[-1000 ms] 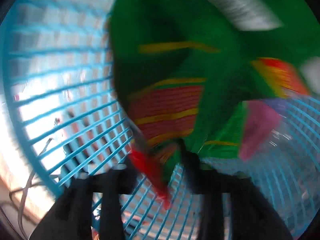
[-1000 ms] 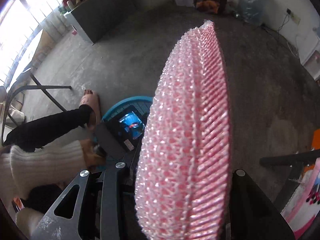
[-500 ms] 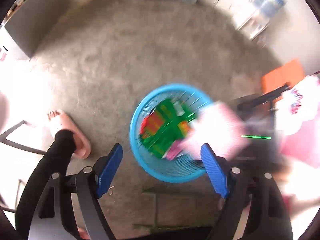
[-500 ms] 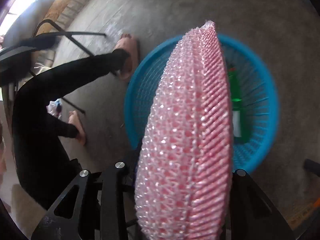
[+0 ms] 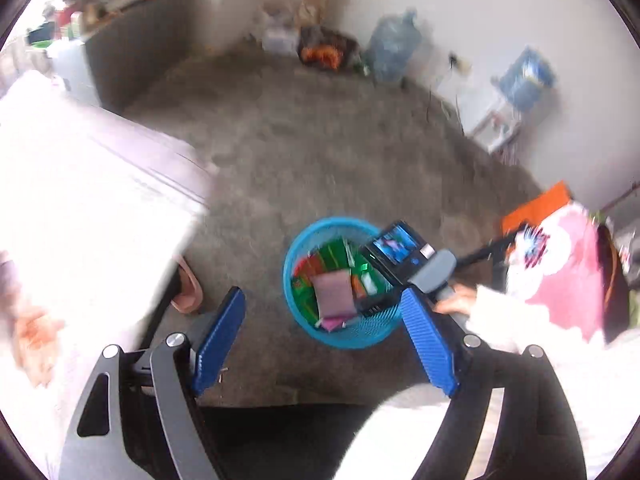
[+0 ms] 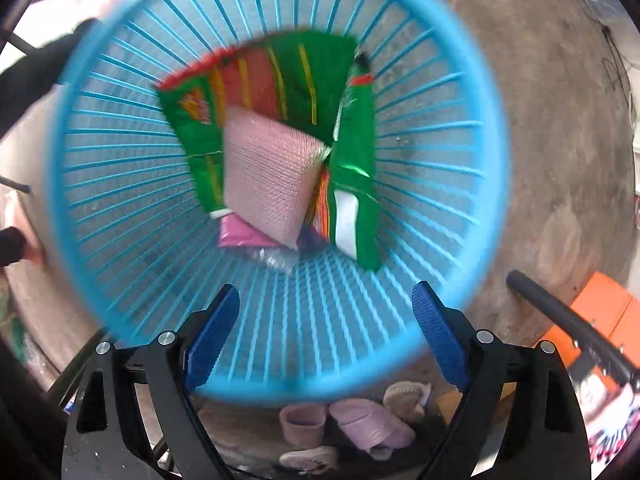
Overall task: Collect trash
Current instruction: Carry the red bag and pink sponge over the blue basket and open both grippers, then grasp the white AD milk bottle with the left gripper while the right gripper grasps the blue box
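Observation:
A blue slatted basket stands on the concrete floor. In it lie green and red snack wrappers with a pink mesh pad on top. My right gripper hangs just above the basket's rim, pointing down. Its jaws are opening with nothing between them. The left wrist view shows that right gripper's body over the basket, held by a hand. My left gripper is high above the basket, open and empty.
Pink slippers and a shoe lie beside the basket. An orange box and a black bar are to the right. A white tabletop fills the left, with a slippered foot below. A water jug stands by the far wall.
The right gripper sank toward the basket and let go of the pink mesh pad, which now lies inside. The left gripper rose out of the basket, leaving the green wrapper there.

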A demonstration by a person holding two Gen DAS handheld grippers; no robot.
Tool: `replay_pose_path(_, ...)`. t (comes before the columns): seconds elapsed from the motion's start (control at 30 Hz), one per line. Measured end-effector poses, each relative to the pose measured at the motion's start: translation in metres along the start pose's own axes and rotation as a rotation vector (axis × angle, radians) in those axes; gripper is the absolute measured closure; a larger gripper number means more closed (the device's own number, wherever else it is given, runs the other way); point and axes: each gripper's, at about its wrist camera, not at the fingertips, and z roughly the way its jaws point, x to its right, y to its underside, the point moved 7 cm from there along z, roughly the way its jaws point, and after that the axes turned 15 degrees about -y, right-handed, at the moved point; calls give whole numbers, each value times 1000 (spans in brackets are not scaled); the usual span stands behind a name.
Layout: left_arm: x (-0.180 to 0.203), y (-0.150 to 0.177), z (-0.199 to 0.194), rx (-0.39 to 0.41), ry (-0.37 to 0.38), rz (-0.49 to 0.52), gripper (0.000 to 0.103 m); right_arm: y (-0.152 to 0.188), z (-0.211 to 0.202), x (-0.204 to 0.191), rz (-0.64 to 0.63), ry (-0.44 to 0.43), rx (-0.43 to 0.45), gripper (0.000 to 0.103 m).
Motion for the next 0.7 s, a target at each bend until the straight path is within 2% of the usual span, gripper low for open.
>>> replay_pose_path(0.07, -22, -5, -32, 60, -22, -44, 25, 9, -38, -21, -37, 2, 55, 19)
replay_pose_path(0.17, -85, -9, -72, 143, -155, -199, 24, -18, -115, -50, -94, -72, 191, 19)
replay_pose_path(0.23, -154, -5, -91, 180, -221, -393, 20, -39, -170, -74, -128, -112, 298, 19)
replay_pose_path(0.37, -297, 26, -99, 172, -302, -814, 12, -85, -276, -132, -284, -146, 510, 19)
replay_pose_path(0.43, -350, 36, -92, 185, -302, -938, 12, -106, -317, -184, -406, -166, 608, 14)
replay_pose_path(0.47, -373, 37, -87, 183, -269, -992, 12, -116, -336, -211, -474, -188, 649, 11)
replay_pose_path(0.5, -391, 37, -75, 178, -217, -1034, 12, -125, -351, -236, -529, -205, 678, 10)
replay_pose_path(0.53, -412, 39, -64, 162, -218, -1097, 12, -134, -362, -262, -579, -214, 699, 10)
replay_pose_path(0.63, -446, 35, -31, 108, -274, -1158, 12, -166, -385, -340, -727, -251, 725, 9)
replay_pose_path(0.7, -452, 25, -18, 84, -318, -1117, 12, -183, -383, -388, -810, -280, 712, 9)
